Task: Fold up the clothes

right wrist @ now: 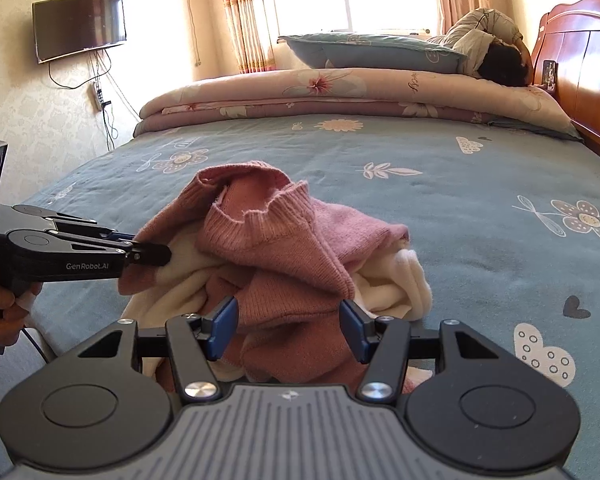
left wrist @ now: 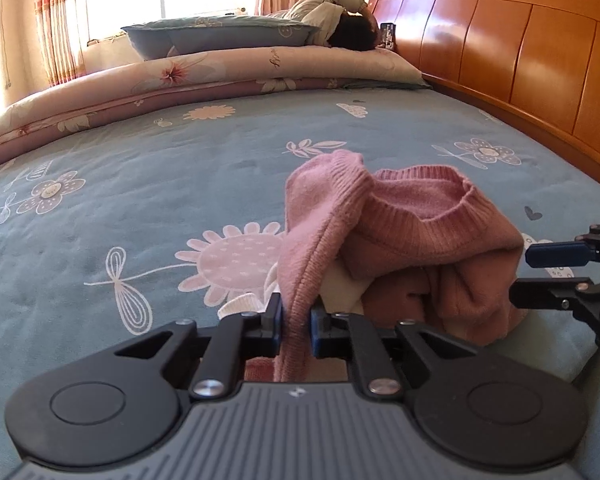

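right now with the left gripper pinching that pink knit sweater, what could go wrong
1. The left gripper is shut on one narrow strip of the pink knit sweater; lifting may stretch the knit or let it slip.
2. The cream fleece garment is tangled under the sweater and could get dragged along.
3. The right gripper stands open over the crumpled pile, so closing may catch both garments.

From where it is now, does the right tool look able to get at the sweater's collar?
Probably yes. The right tool is open and low over the front of the sweater, and the collar lies uncovered on top of the heap beyond it. The left tool grips cloth off to the side, clear of that path.
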`<state>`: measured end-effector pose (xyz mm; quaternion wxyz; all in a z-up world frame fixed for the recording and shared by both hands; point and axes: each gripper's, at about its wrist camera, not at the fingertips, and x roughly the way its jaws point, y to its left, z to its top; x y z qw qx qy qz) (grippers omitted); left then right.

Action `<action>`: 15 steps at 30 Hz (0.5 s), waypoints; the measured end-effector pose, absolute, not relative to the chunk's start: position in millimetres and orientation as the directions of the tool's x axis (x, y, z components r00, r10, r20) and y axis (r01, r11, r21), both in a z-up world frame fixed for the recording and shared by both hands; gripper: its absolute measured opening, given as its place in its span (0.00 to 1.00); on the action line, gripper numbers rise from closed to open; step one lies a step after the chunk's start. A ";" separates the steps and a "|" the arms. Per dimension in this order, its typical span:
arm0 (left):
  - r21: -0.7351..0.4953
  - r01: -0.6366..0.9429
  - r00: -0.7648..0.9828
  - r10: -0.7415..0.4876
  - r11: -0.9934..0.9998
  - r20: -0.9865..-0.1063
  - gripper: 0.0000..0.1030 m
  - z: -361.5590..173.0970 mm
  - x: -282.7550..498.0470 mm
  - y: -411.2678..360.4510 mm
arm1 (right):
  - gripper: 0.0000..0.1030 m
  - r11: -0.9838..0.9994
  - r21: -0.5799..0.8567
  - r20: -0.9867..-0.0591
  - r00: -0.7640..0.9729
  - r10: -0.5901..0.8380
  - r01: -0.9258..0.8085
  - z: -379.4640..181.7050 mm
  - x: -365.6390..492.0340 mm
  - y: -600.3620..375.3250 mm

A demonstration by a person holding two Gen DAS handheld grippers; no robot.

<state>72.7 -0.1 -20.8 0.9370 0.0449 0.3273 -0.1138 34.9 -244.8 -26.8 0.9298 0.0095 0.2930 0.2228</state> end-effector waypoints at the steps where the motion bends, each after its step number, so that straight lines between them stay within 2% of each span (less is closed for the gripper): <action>1: -0.008 0.240 0.752 -0.191 0.971 -0.631 0.12 -22.2 76.3 1.2 | 0.59 0.901 0.157 -0.538 0.730 0.421 -0.404 -26.9 36.5 -245.6; 7: -0.042 0.206 0.751 -0.186 0.978 -0.633 0.09 -27.0 85.4 6.0 | 0.60 0.900 0.254 -0.535 0.724 0.436 -0.354 -33.0 47.7 -256.6; 14: 0.039 0.002 0.829 0.020 0.999 -0.558 0.07 -2.7 86.2 44.9 | 0.60 0.895 0.264 -0.510 0.735 0.446 -0.360 -29.1 51.5 -256.7; 15: 0.062 -0.034 0.838 0.062 0.998 -0.542 0.03 -0.2 84.9 49.7 | 0.60 0.891 0.258 -0.503 0.735 0.454 -0.373 -27.6 51.0 -255.3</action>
